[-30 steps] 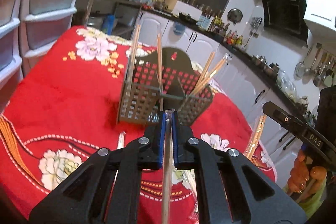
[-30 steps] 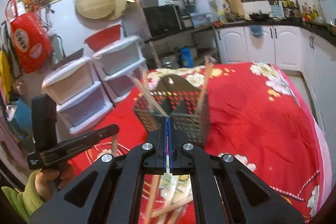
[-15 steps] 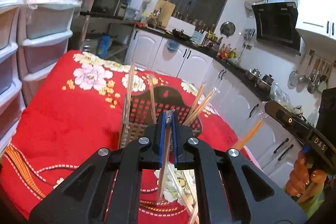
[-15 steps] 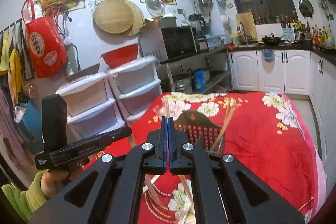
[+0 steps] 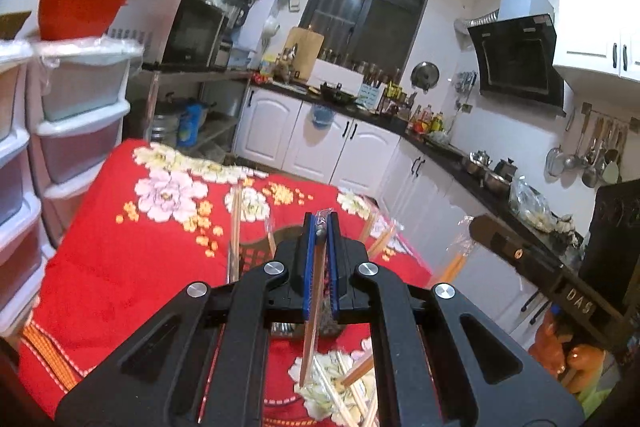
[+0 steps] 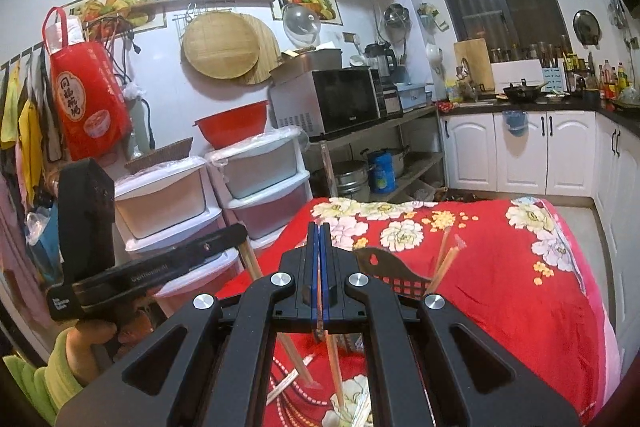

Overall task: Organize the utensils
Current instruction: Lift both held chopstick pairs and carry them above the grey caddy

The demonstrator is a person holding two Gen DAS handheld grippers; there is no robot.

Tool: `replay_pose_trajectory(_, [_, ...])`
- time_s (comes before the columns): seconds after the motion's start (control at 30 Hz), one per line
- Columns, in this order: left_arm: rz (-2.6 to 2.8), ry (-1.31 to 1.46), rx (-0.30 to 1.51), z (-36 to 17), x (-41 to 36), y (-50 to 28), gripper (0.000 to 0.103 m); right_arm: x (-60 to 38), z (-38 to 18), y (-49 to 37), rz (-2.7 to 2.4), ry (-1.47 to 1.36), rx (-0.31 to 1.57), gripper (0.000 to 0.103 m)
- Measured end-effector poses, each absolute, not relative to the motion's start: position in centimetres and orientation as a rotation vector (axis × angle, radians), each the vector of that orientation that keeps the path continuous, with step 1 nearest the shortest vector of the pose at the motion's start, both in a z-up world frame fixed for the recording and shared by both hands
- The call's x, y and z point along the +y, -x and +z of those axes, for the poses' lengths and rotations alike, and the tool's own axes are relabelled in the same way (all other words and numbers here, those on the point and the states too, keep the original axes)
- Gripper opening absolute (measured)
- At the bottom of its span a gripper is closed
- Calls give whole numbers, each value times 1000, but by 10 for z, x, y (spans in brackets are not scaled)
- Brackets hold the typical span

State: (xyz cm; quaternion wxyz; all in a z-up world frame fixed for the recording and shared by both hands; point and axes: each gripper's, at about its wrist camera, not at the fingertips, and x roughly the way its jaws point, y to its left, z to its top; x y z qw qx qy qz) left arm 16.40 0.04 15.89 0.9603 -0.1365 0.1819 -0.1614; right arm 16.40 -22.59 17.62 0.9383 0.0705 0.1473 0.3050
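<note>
Two grippers hang above the red floral tablecloth (image 5: 120, 247), each clenched on a wrapped pair of chopsticks. The left gripper (image 5: 320, 223) pinches its wrapped chopsticks (image 5: 310, 327) near the top end, so the sticks dangle below the jaws; the right gripper (image 6: 319, 233) grips its own pair (image 6: 333, 367) the same way. Just beyond the left gripper stands the brown mesh utensil holder (image 5: 256, 255), largely hidden behind the fingers. In the right wrist view the same holder (image 6: 384, 267) shows its arched back panel. Several chopsticks (image 5: 235, 223) already stand upright or leaning in the holder, so part of the sorting looks done. On the near side of the holder, more loose chopsticks (image 5: 352, 379) lie scattered on the cloth under both grippers. By my judgement the job is midway: the two held pairs need dropping into the holder, then the scattered ones remain to be gathered.
</note>
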Motion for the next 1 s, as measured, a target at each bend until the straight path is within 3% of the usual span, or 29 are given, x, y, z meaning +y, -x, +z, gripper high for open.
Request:
replay_pose_trajectory(0.6, [-288,279,197,226,0,-184,2,-234,220,-194,564,-158,180,1])
replay_pose_trajectory(1.0, [-246,211,191,221,-28,-210,2,-241,231,-223,539,-201,138,1])
